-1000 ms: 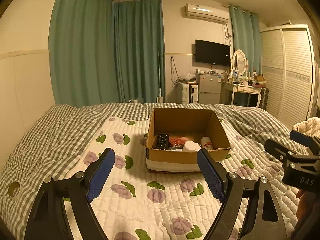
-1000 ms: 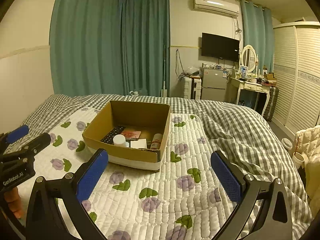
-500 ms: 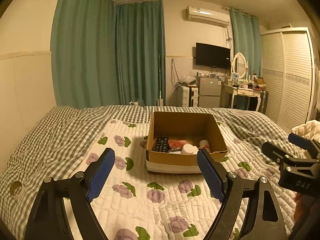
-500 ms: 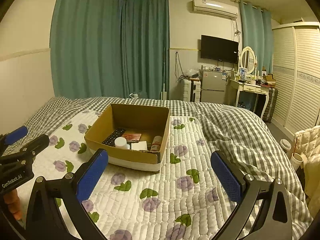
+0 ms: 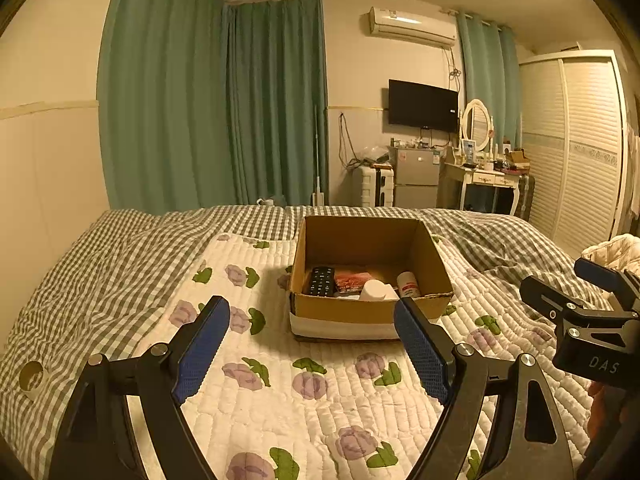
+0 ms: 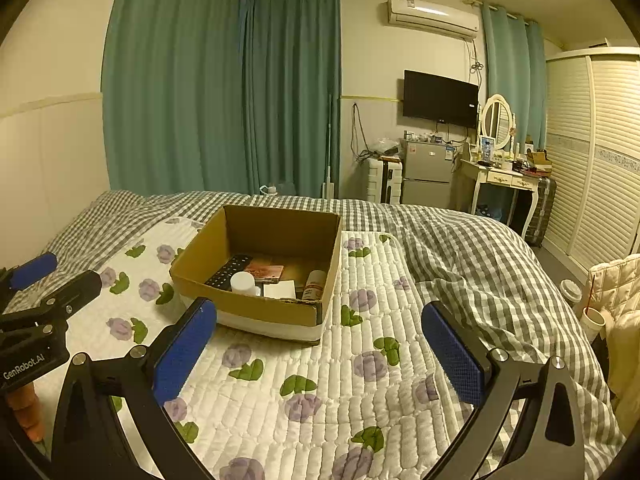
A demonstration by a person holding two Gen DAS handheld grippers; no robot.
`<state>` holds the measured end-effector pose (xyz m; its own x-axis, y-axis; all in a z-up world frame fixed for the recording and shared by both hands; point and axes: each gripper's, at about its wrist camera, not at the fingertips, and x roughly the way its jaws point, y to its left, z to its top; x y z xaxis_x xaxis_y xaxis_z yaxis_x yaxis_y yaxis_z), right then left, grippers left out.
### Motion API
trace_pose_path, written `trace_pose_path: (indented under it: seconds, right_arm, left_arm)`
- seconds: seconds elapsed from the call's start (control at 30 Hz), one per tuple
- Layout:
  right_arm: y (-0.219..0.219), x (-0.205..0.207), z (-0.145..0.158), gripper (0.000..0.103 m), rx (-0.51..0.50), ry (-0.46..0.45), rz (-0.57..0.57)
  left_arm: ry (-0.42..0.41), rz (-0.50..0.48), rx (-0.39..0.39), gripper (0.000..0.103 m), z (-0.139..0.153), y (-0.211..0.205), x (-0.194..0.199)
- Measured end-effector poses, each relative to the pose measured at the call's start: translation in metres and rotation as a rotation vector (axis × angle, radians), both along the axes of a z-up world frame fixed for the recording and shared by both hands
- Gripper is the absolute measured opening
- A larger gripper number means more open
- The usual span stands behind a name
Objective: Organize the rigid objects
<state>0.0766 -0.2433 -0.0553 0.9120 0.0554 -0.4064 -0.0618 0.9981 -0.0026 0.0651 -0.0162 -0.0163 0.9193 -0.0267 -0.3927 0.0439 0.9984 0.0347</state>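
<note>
An open cardboard box [image 5: 436, 254] [image 6: 196, 250] sits on the flowered quilt on the bed. Inside lie a black remote [image 5: 321, 280] [image 6: 229, 271], a red-printed flat pack [image 5: 352, 280] [image 6: 265, 272], a white jar [image 5: 371, 290] [image 6: 242, 282], a white card [image 6: 280, 291] and a small bottle with a red label [image 5: 407, 283] [image 6: 315, 284]. My left gripper [image 5: 312, 344] is open and empty, held in front of the box. My right gripper [image 6: 320, 350] is open and empty, in front of the box's right corner. Each gripper shows at the edge of the other's view.
The white flowered quilt [image 5: 256, 392] lies over a grey checked duvet [image 6: 460, 248]. A roll of tape [image 5: 31, 374] lies on the left of the bed. Beyond the bed stand a small fridge [image 6: 426, 172], a dressing table [image 6: 504, 178] and a wardrobe [image 6: 600, 160].
Both grippers have drawn back and risen a little from the box; the box looks slightly smaller and farther. Both stay open and empty.
</note>
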Motion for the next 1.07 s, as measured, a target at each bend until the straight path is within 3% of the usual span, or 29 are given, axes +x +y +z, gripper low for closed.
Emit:
trace_pose_path:
  seconds: [1.07]
  right_arm:
    - [0.0020,0.0044,-0.0043,0.103,0.007,0.021,0.011]
  left_arm:
    - [-0.006,0.011,0.018,0.086,0.0019,0.0016,-0.0007]
